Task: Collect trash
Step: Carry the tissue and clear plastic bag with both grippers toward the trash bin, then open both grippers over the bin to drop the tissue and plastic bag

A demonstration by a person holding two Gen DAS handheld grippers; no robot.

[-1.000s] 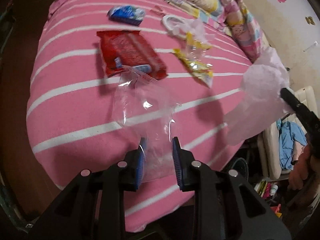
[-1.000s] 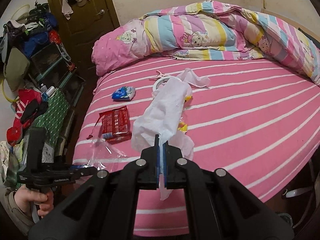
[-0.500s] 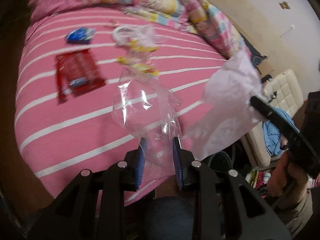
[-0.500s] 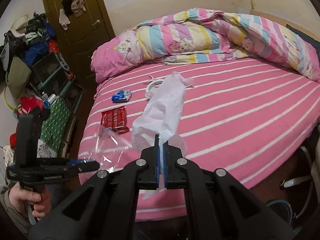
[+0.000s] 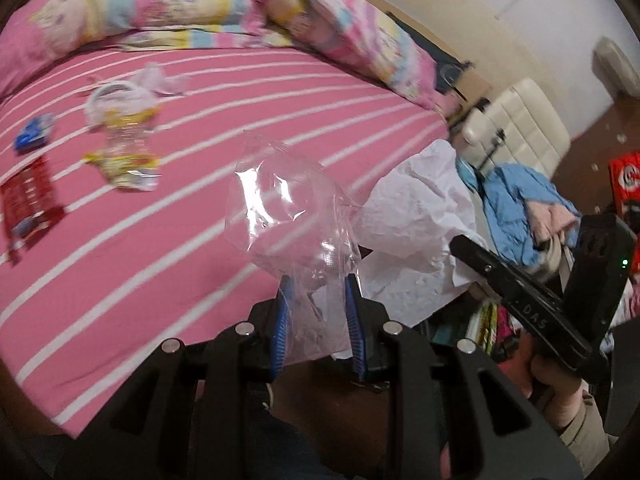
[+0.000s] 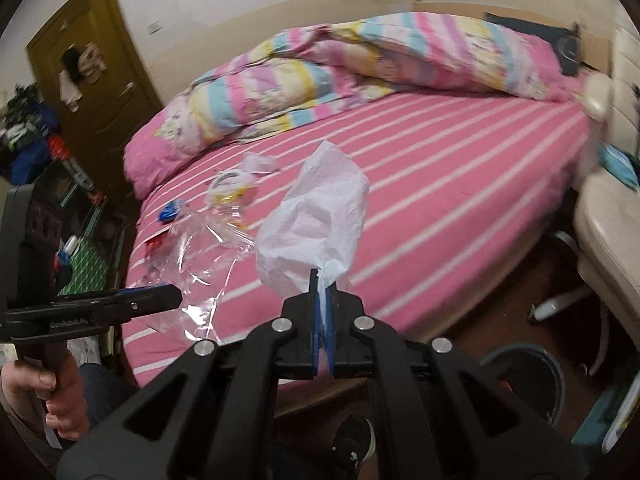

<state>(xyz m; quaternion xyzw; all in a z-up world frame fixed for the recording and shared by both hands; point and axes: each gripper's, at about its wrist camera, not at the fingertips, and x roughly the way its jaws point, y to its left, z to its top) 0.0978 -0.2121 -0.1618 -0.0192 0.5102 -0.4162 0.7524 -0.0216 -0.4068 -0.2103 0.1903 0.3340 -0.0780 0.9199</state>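
Observation:
My left gripper (image 5: 314, 284) is shut on a clear plastic bag (image 5: 280, 208) and holds it in the air off the bed's near edge. It also shows in the right wrist view (image 6: 168, 294), with the bag (image 6: 208, 240). My right gripper (image 6: 320, 276) is shut on a crumpled white tissue (image 6: 316, 224), which also shows in the left wrist view (image 5: 412, 224). On the pink striped bed (image 5: 240, 92) lie a red wrapper (image 5: 30, 196), a blue wrapper (image 5: 34, 134), a yellow wrapper (image 5: 124, 152) and a white tape roll (image 5: 114, 94).
A rumpled striped quilt (image 6: 360, 64) lies along the far side of the bed. A dark round bin (image 6: 524, 380) stands on the floor at lower right. A cream chair (image 6: 608, 220) with clothes is at the right. A brown door (image 6: 88, 80) and clutter are at the left.
Both grippers swung right and pulled back from the bed with their loads. The wrappers slid to the left of the left wrist view; the bin and chair came into the right wrist view.

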